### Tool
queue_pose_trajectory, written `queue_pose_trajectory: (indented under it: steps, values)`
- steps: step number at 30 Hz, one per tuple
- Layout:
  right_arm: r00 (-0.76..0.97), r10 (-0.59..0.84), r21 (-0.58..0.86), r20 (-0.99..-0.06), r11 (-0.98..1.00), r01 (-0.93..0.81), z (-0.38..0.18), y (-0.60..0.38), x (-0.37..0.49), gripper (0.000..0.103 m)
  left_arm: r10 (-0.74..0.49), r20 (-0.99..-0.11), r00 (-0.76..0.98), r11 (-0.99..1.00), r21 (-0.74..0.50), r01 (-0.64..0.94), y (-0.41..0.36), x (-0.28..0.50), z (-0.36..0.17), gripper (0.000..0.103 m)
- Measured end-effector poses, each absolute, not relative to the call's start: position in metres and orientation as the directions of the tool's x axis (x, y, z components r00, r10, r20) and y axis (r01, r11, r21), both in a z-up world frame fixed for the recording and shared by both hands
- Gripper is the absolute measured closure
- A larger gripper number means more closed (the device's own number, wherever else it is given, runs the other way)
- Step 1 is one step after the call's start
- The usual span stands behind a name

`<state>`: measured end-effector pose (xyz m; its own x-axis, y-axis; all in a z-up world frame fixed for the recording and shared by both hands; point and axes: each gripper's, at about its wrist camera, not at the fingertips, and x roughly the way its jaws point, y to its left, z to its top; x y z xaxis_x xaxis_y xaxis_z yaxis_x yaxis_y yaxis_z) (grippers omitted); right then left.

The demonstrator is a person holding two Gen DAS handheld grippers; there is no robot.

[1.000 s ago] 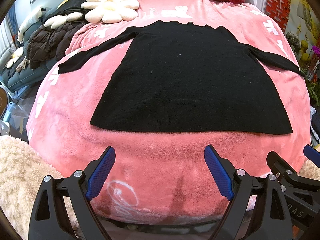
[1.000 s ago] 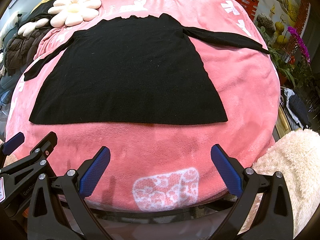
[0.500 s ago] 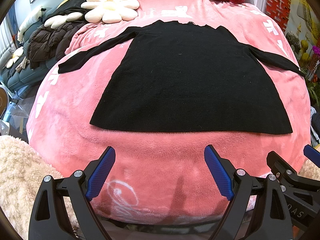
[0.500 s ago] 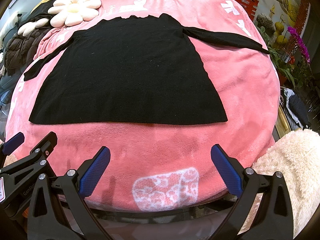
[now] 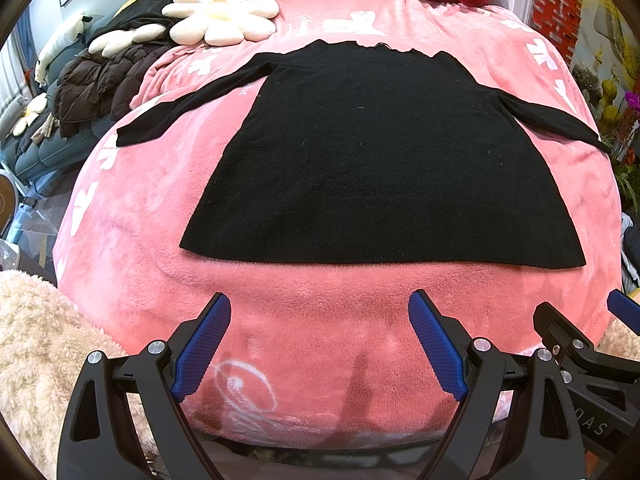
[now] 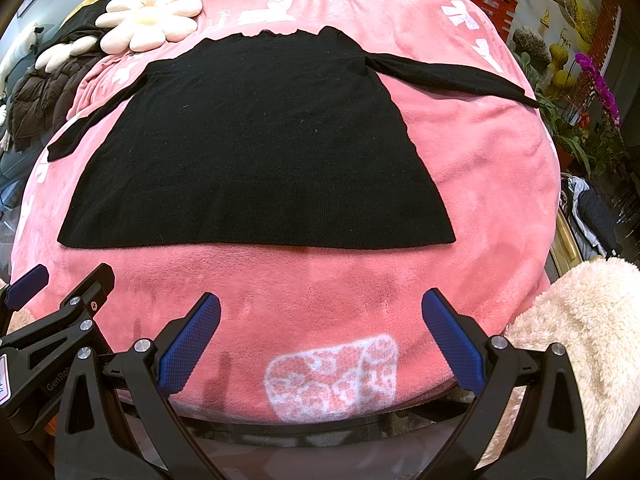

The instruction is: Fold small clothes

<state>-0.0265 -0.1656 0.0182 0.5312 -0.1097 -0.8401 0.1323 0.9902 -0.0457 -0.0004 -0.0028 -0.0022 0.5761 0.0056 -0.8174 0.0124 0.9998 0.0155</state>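
Sweater: a black sweater (image 5: 380,168) (image 6: 260,152) is laid flat on the pink blanket (image 5: 320,312) (image 6: 480,184), sleeves spread to both sides; hem toward the near edge
Left gripper (image 5: 318,344): held released, nothing grasped; kept short of the hem
Right gripper (image 6: 320,344): likewise released and empty; seen just beside the left one
Far edge: a flower cushion (image 5: 222,12) is seen near the left sleeve
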Motion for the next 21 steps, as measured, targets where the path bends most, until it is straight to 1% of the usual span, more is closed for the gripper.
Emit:
queue_pose_trajectory:
  steps: [6, 11, 18, 21]
  values:
    - [0.526, -0.107, -0.044, -0.844, 0.99, 0.131, 0.017, -0.166, -0.026, 0.005, 0.002, -0.824, 0.567, 1.0, 0.008, 0.009, -0.001, -0.002, -0.005, 0.016]
    - [0.515, -0.115, -0.05, -0.849, 0.989, 0.138, 0.015, -0.17, -0.022, 0.005, -0.041, -0.831, 0.555, 0.998, -0.062, -0.019, 0.01, 0.001, -0.009, 0.015]
    - [0.492, -0.122, -0.043, -0.862, 0.984, 0.17, 0.006, -0.179, -0.006, 0.005, -0.033, -0.837, 0.546, 0.995, -0.079, -0.062, 0.018, 0.015, -0.004, 0.015]
    - [0.494, -0.121, -0.036, -0.861, 0.983, 0.178, 0.006, -0.182, -0.001, 0.005, -0.05, -0.83, 0.556, 0.987, -0.127, -0.101, 0.03, 0.028, 0.005, 0.015]
